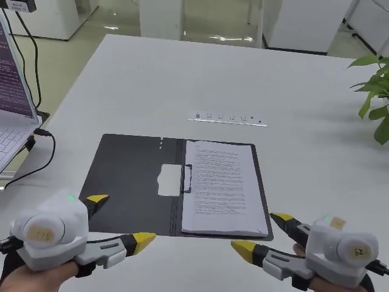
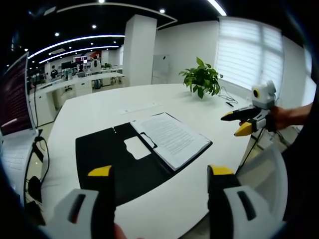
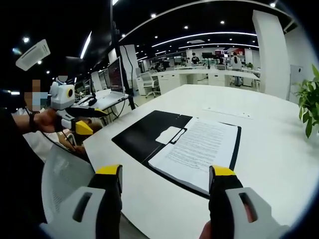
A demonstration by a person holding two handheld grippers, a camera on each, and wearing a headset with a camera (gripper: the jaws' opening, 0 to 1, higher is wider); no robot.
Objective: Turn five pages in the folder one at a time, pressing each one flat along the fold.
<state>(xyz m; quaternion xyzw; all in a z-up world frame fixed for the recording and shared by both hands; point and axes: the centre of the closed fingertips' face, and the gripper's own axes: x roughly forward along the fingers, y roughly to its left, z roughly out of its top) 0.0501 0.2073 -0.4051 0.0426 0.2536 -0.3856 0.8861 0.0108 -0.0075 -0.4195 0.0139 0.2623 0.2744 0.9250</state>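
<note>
You held the left gripper low at the near left edge of the table, jaws spread wide, nothing between them. The right gripper sat at the near right, jaws also spread apart and empty. Neither one touched the folder.

The folder lay open flat on the table, just ahead of both grippers and between them. Its black left cover was bare except for a small white card near the spine. The stack of printed pages lay flat on the right half, top page down and level, edges squared. A clip sat at the spine, on the left edge of the stack.

In the left gripper view your right gripper hung in the air off the right side of the folder, well apart from the pages.

A socket strip was set in the table just behind the folder. The laptop stood open at the far left, with a black cable trailing beside it. A green plant was at the right edge.
</note>
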